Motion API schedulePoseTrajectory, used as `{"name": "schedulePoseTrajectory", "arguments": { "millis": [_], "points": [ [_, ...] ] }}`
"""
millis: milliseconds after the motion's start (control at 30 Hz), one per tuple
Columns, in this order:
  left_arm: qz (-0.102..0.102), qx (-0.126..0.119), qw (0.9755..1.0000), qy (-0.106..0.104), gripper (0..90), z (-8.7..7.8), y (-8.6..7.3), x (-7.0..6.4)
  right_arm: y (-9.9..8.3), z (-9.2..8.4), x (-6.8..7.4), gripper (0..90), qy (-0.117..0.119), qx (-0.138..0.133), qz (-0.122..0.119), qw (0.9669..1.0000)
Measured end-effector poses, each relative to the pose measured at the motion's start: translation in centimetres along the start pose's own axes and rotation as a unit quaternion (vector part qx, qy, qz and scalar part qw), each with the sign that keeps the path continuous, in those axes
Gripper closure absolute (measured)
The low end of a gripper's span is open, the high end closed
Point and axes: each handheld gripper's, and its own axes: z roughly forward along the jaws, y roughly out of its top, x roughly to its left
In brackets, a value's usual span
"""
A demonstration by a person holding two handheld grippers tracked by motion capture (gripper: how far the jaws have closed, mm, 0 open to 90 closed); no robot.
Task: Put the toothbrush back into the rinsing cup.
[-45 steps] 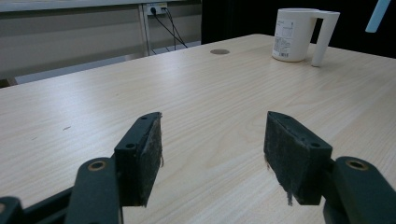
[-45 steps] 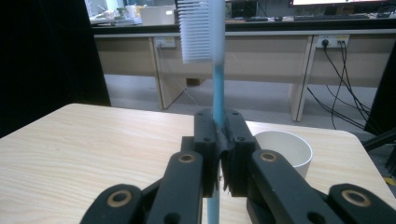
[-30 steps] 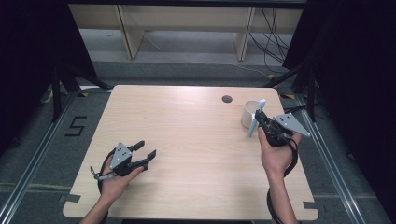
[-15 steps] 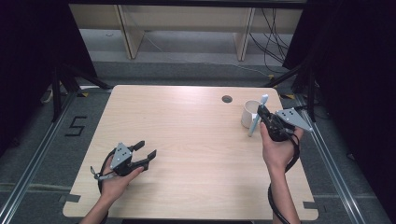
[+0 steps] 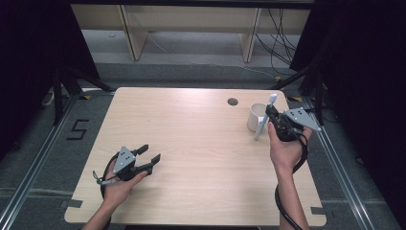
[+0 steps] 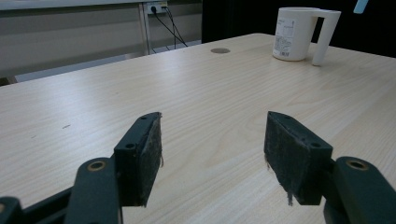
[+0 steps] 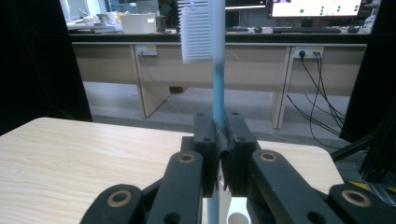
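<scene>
Right gripper (image 5: pixel 274 119): clamped tight on the blue handle of a toothbrush (image 7: pixel 201 29), which stands nearly upright; bristle head above the jaws, lower end reaching down past them.
Toothbrush position: held in the air right beside the white mug (image 5: pixel 256 116), near the far right corner of the table (image 5: pixel 191 143); in the right gripper view the mug's open rim (image 7: pixel 238 218) shows just below the jaws.
Left gripper (image 5: pixel 148 158): resting low at the near left of the table, jaws spread wide with nothing between the pads (image 6: pixel 148 154).
Mug: upright, handle (image 6: pixel 324 35) to one side, well apart from the left gripper.
Step in hand: likely carrying the toothbrush to the mug to stand it inside.
Next move: probably bring the handle's lower end over the mug's mouth, lower it straight down, then let the jaws part.
Risk: the brush could tip the light mug if it lands against the rim.
</scene>
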Motion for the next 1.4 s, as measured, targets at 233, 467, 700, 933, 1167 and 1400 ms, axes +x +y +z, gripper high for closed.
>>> {"name": "schedulePoseTrajectory", "arguments": {
  "millis": [233,467,700,933,1167,1400],
  "points": [
    [-0.001,-0.001,1.0000,0.001,36.5,0.0,0.0,0.0,0.2,0.5,-0.1,86.1,-0.008,0.003,0.002,1.0000],
    [-0.007,-0.008,0.9999,-0.001,36.4,0.1,0.0,0.1,0.3,1.2,-0.4,86.1,-0.011,0.001,-0.001,0.9999],
    [-0.001,-0.001,1.0000,-0.001,36.5,0.0,0.0,0.0,0.3,1.6,-0.7,86.1,-0.017,0.006,0.001,0.9998],
    [0.000,-0.001,1.0000,-0.002,36.7,0.0,0.0,0.0,0.6,2.0,-1.0,86.1,-0.018,0.005,-0.005,0.9998],
    [0.000,-0.001,1.0000,-0.002,36.7,0.1,0.0,0.0,0.9,2.3,-1.1,86.0,-0.021,0.000,-0.005,0.9998],
    [-0.001,-0.001,1.0000,-0.002,36.6,0.1,0.0,0.0,0.8,2.8,-1.4,86.0,-0.024,-0.004,-0.004,0.9997]
  ]
}}
